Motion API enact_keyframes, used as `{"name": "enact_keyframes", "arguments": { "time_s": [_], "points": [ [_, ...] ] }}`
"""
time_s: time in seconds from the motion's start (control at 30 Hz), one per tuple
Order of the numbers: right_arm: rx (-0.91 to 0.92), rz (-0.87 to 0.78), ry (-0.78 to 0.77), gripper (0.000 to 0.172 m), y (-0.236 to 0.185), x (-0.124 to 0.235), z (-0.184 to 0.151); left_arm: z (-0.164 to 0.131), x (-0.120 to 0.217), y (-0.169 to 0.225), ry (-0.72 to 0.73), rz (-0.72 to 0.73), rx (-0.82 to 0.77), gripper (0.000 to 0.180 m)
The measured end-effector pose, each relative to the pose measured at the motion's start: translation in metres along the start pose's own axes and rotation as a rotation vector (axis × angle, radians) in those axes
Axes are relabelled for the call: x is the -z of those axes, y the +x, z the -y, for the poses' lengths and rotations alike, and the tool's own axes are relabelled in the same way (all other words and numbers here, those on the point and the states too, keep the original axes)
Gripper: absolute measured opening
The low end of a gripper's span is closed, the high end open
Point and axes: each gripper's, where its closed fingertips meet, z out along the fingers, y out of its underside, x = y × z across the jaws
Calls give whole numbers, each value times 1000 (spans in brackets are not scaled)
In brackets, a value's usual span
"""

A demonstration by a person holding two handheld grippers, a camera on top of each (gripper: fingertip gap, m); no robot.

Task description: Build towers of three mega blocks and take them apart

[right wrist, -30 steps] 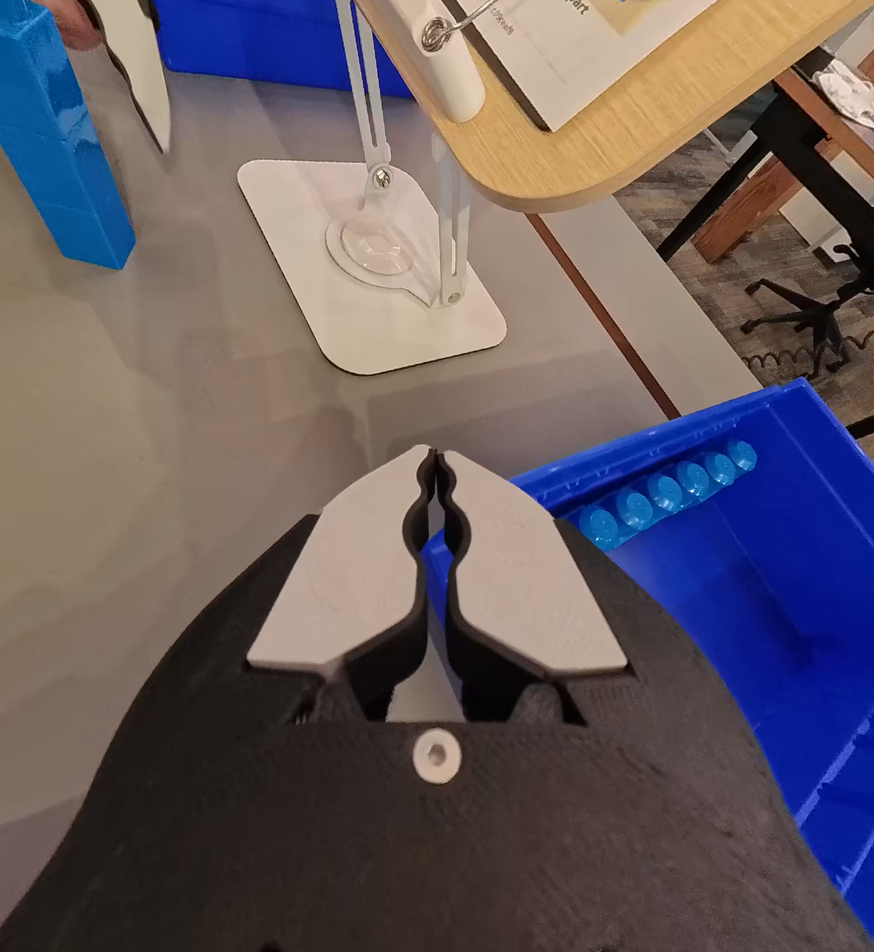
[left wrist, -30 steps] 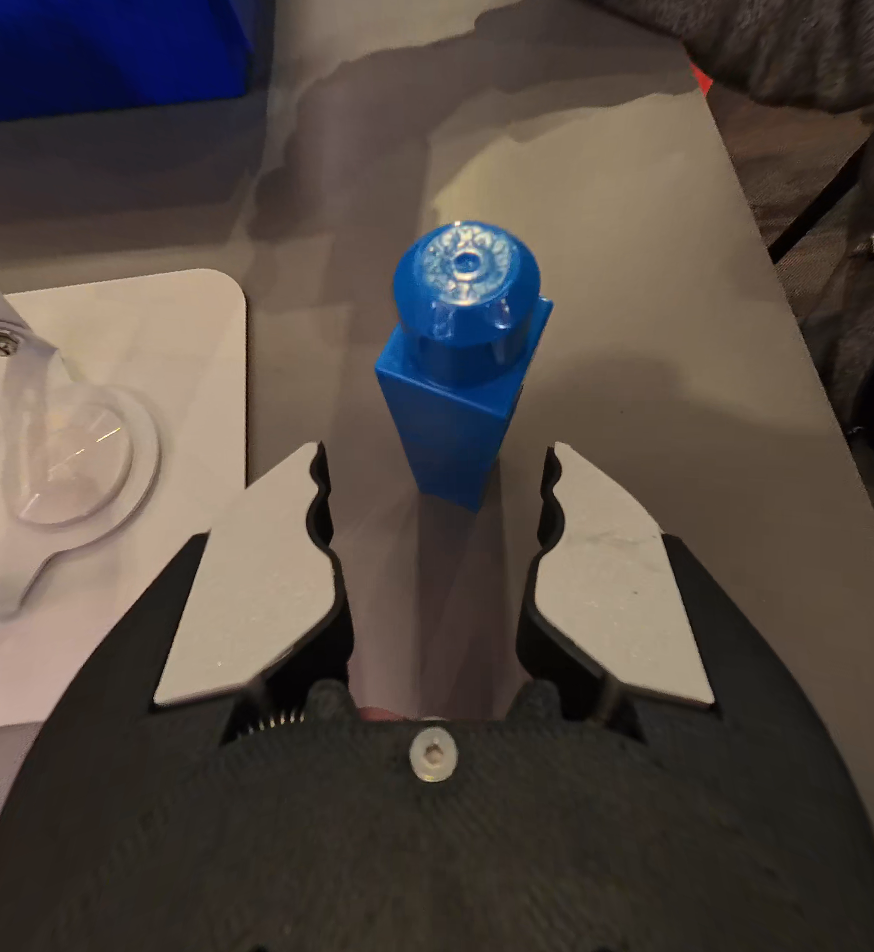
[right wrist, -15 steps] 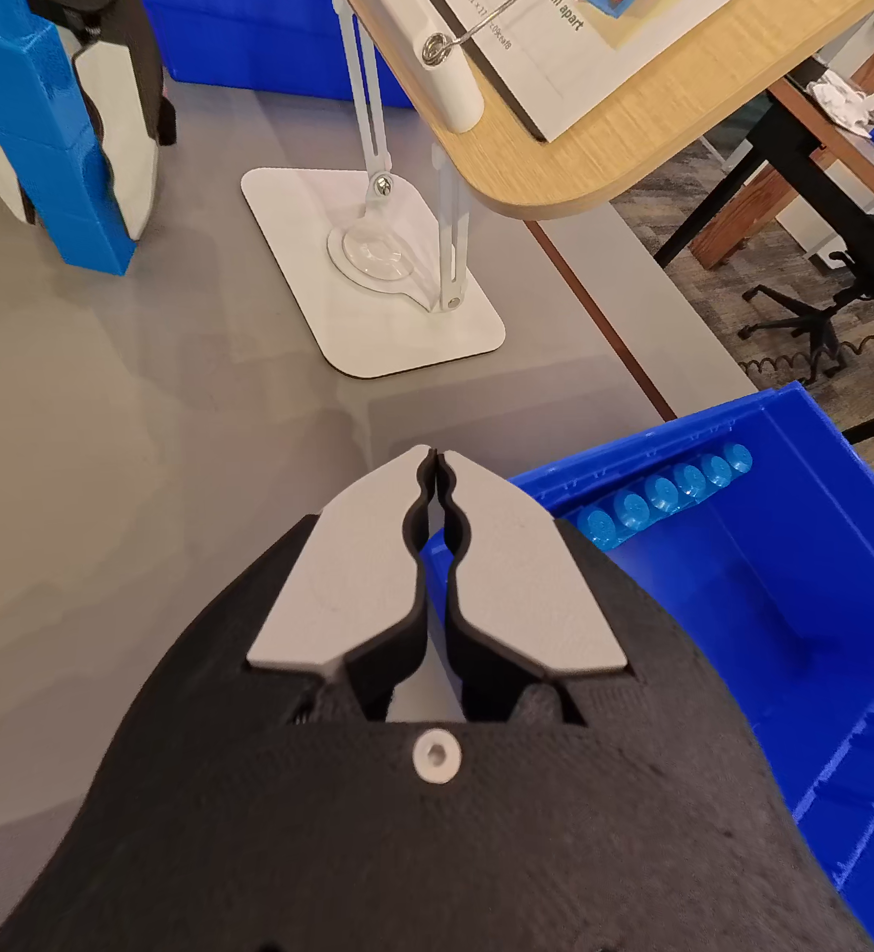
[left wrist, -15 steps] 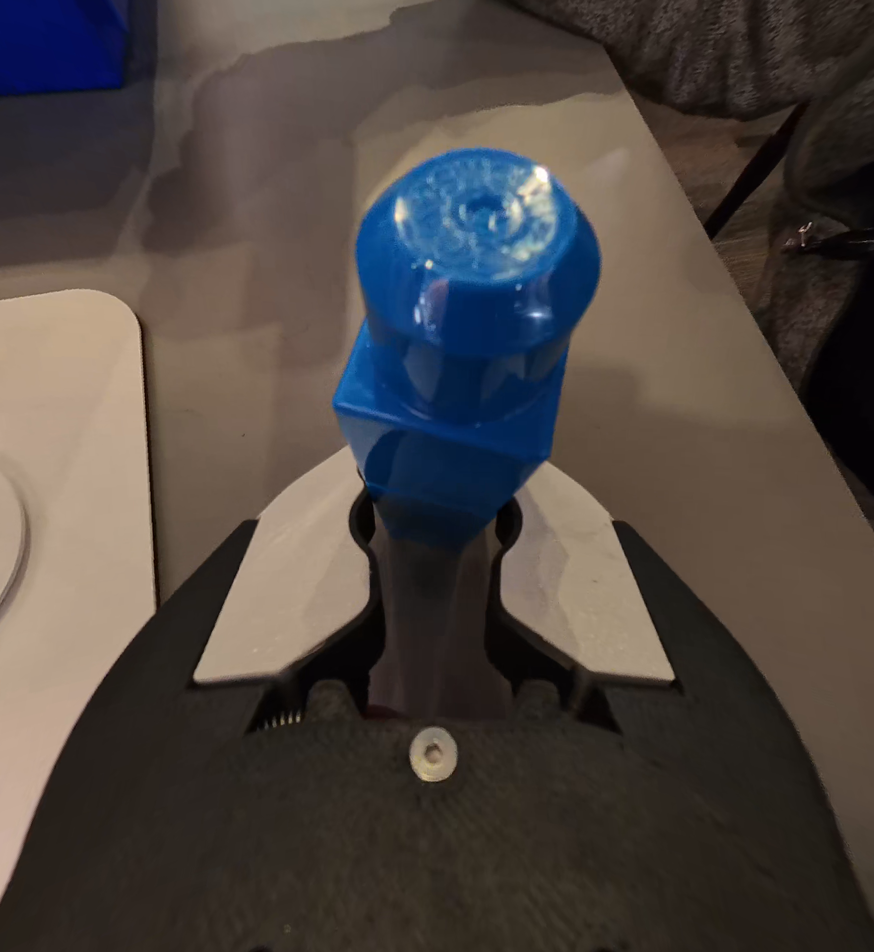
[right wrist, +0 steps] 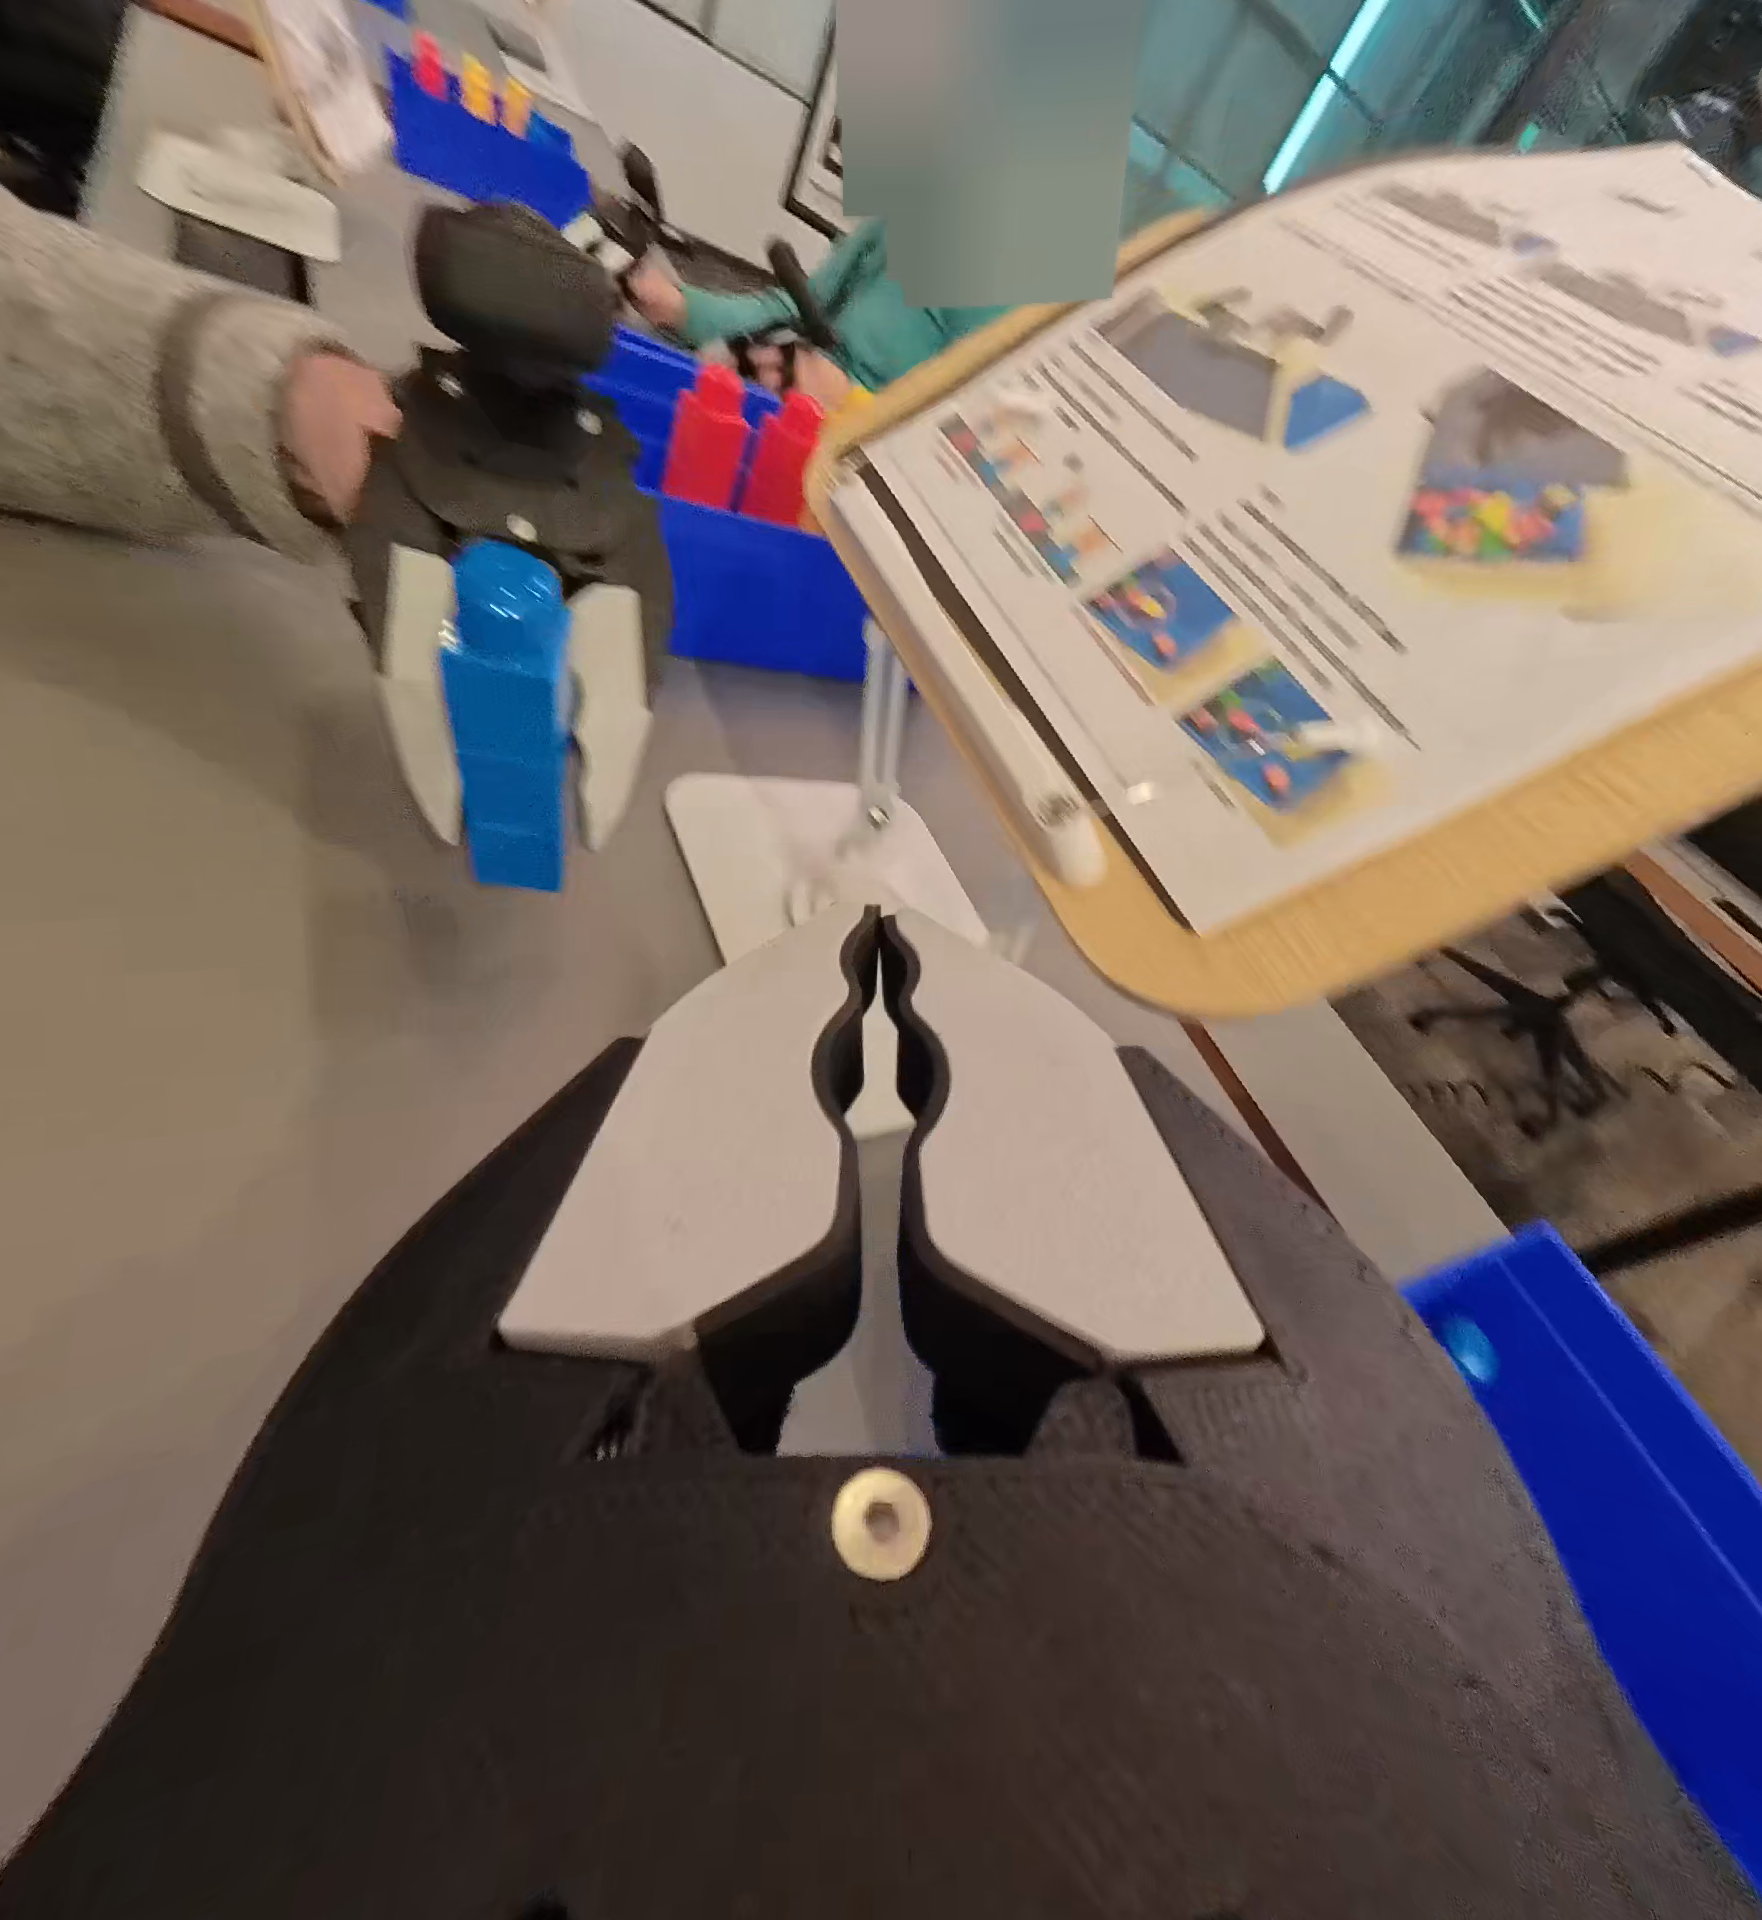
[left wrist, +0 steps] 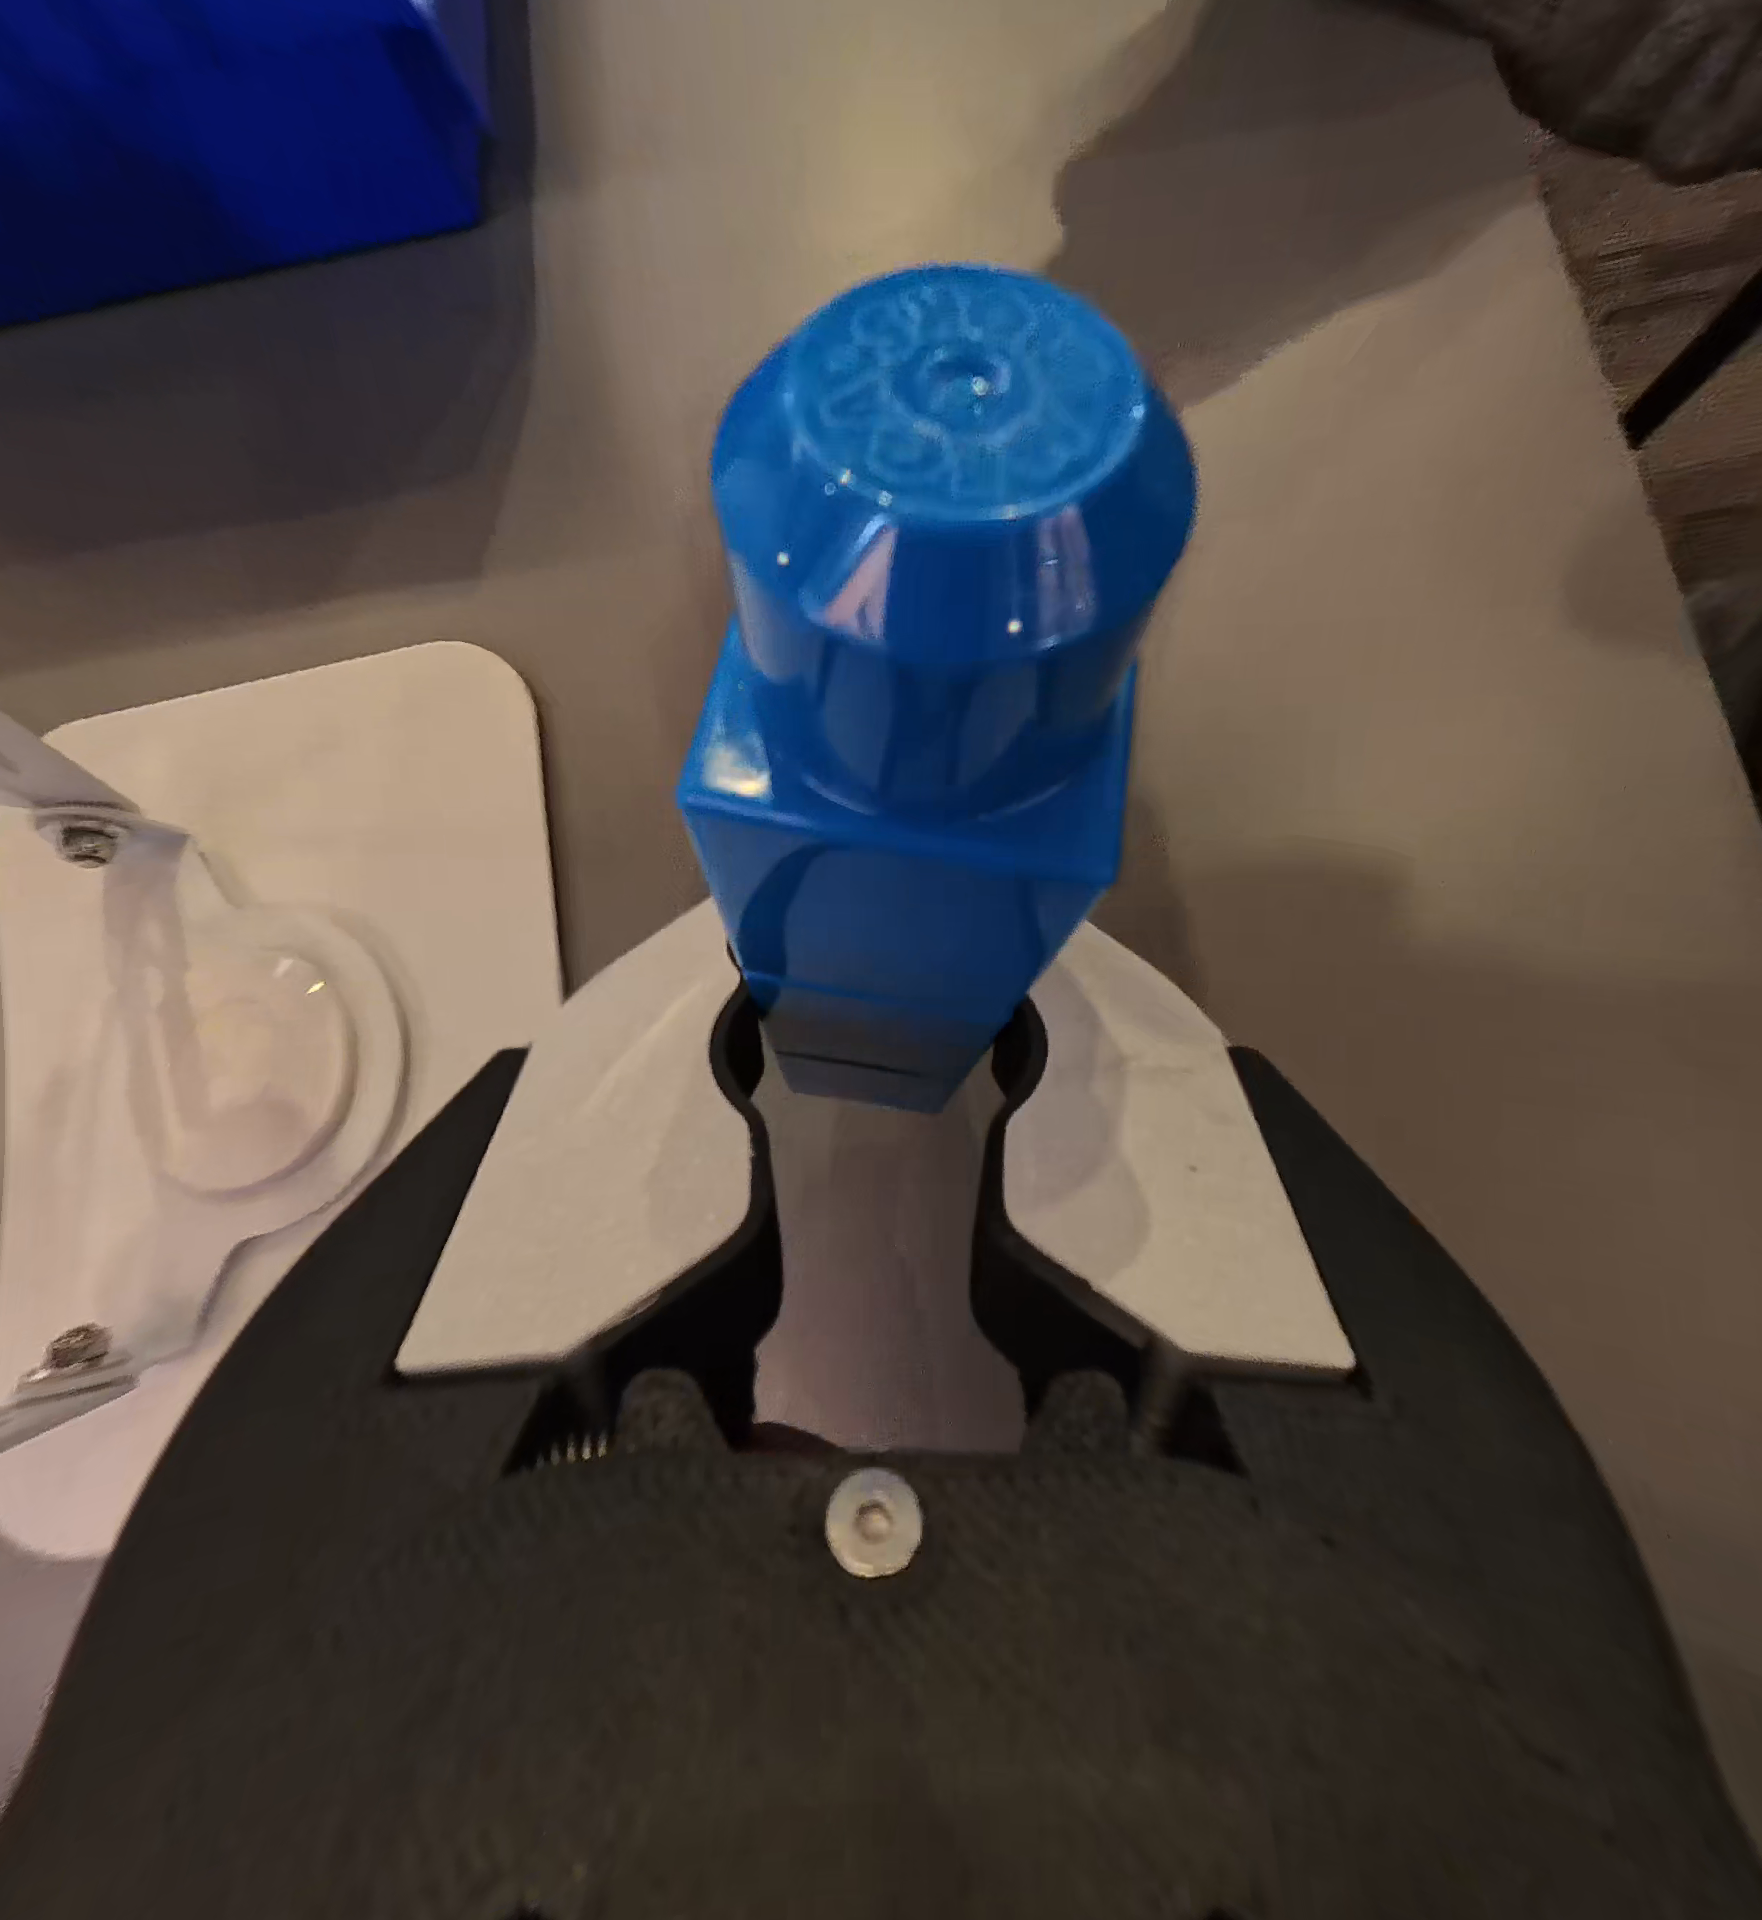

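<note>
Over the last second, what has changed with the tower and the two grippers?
The left gripper moved in and closed on the blue tower, which had stood free on the table, and now appears to hold it just off the surface. The right gripper tilted up, away from the bin. It stayed shut and empty.

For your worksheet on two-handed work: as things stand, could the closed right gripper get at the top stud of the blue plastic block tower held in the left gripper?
Probably yes. The tower's top stud stands clear above the left gripper's fingers, with only bare grey table between. The right gripper would first need to open.
</note>
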Motion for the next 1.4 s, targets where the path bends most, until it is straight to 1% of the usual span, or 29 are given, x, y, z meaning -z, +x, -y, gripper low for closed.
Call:
{"name": "enact_keyframes", "arguments": {
  "time_s": [0.1,0.17,0.23,0.33,0.43,0.6,0.73,0.83,0.9,1.0,1.13,1.2,1.33,1.4],
  "points": [
    [-8,97,37,6,-28,-30,17,3,4,-4,2,28,30,41],
    [-8,122,31,13,-40,-50,23,-2,5,-7,-25,58,38,41],
    [-24,168,19,23,-55,-68,24,-8,6,-10,-58,89,30,41],
    [-55,228,-12,35,-73,-93,21,-10,6,-13,-69,106,57,41],
    [-105,275,-15,50,-84,-110,17,-15,3,-12,-103,111,48,41],
    [-149,320,-37,55,-96,-126,11,-17,2,-12,-132,132,57,41],
    [-153,334,-89,49,-105,-137,4,-19,-2,-11,-158,142,59,40],
    [-132,357,-126,36,-114,-142,-2,-22,-2,-13,-184,155,50,41],
    [-130,357,-138,36,-114,-144,-4,-24,-3,-13,-188,151,52,40],
    [-159,366,-112,36,-113,-143,-1,-21,-2,-11,-163,140,54,41],
    [-232,392,-23,36,-108,-136,11,-6,4,-7,-62,93,62,42],
    [-251,379,19,36,-102,-133,15,1,8,-9,1,100,67,51],
    [-281,376,111,36,-93,-123,26,12,15,-9,115,59,105,63],
    [-288,372,149,36,-90,-119,31,17,16,-4,169,13,118,65]
  ]
}}
